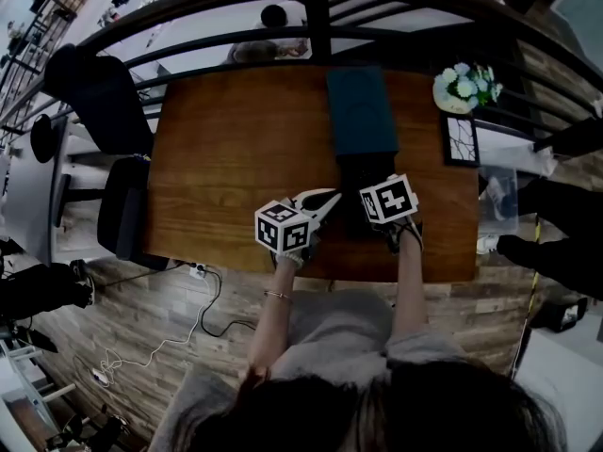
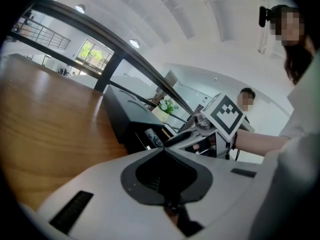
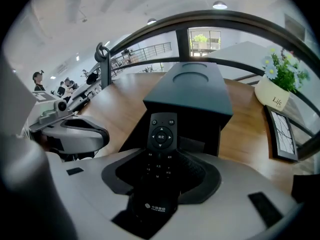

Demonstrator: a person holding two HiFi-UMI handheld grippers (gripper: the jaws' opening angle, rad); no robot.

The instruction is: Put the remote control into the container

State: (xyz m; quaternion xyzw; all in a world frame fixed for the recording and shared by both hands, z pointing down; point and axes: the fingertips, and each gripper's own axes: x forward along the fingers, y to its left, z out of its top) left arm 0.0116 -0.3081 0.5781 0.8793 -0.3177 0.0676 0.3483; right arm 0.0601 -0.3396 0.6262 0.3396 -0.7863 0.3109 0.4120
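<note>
Nearest the camera, the person's two forearms reached out over the near edge of the wooden table (image 1: 236,139), a thin bracelet (image 1: 276,295) on the left wrist. The right gripper (image 3: 160,156) was clamped on the remote control (image 3: 161,134). It held the lower half, where small white print showed. The button end, with its round direction pad, stuck out forward past the jaws. Just to its left, the left gripper (image 2: 162,151) had its jaws together with nothing between them, and its tips angled in toward the right gripper. The two marker cubes sat side by side, close but apart. The remote control was raised off the table and not yet inside the container (image 3: 192,91), its button end pointing at the shadowed near end of it. The container was a long dark box with a round recess in its top, lying lengthwise away from the person at the middle of the table. Farther right, a pale pot of white and blue flowers (image 3: 275,91) stood near the far corner, with a dark picture frame (image 3: 280,134) just on the near side of it. Two dark chairs (image 1: 122,205) stood off the left end of the table. Beyond the far edge ran a dark curved railing (image 1: 311,31), and past it another person (image 1: 273,17) could be made out.
</note>
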